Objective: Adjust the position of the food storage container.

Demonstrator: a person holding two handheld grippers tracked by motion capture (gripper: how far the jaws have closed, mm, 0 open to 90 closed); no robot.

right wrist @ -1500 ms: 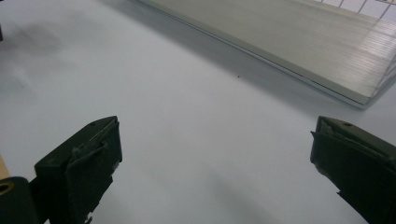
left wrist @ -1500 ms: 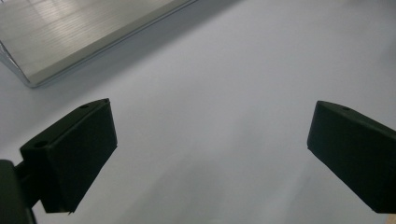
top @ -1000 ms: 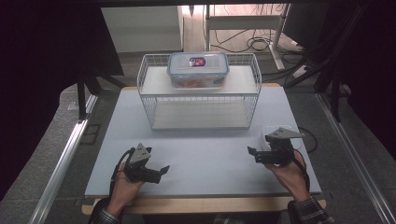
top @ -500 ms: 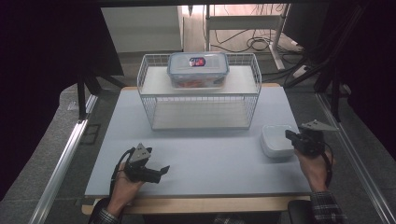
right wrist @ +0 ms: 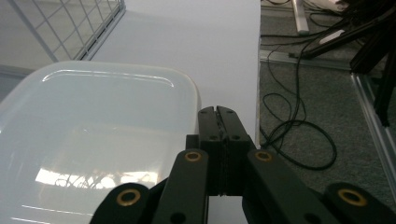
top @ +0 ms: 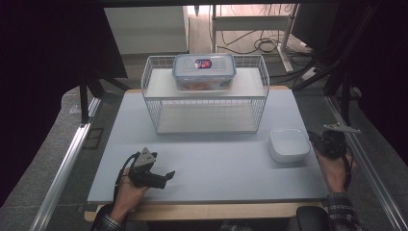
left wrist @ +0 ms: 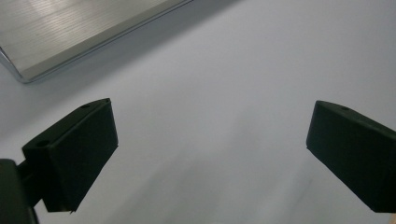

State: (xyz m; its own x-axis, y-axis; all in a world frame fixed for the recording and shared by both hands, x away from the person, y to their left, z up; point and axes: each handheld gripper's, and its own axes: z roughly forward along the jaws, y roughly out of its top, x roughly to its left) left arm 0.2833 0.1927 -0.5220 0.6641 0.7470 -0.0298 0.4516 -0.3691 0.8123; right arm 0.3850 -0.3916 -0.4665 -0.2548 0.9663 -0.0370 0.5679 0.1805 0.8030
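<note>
A white, square, shallow dish (top: pixel 288 143) lies on the right side of the pale table (top: pixel 216 163). My right gripper (top: pixel 318 138) sits just right of it at the table's edge. In the right gripper view its jaws (right wrist: pixel 218 114) are pressed together with nothing between them, close beside the dish's rim (right wrist: pixel 189 88). My left gripper (top: pixel 163 176) rests low over the table's front left. Its fingers (left wrist: pixel 79 149) stand wide apart over bare tabletop, so it is open.
A white wire rack (top: pixel 207 103) stands at the back middle, with a clear food box with a blue-rimmed lid (top: pixel 204 71) on its top shelf. Metal rails (top: pixel 62 168) run along both sides of the table, and cables (right wrist: pixel 299 135) lie on the floor to the right.
My right gripper has moved from the table's right front out to its right edge, and the white dish now lies in plain sight. The left gripper has stayed put.
</note>
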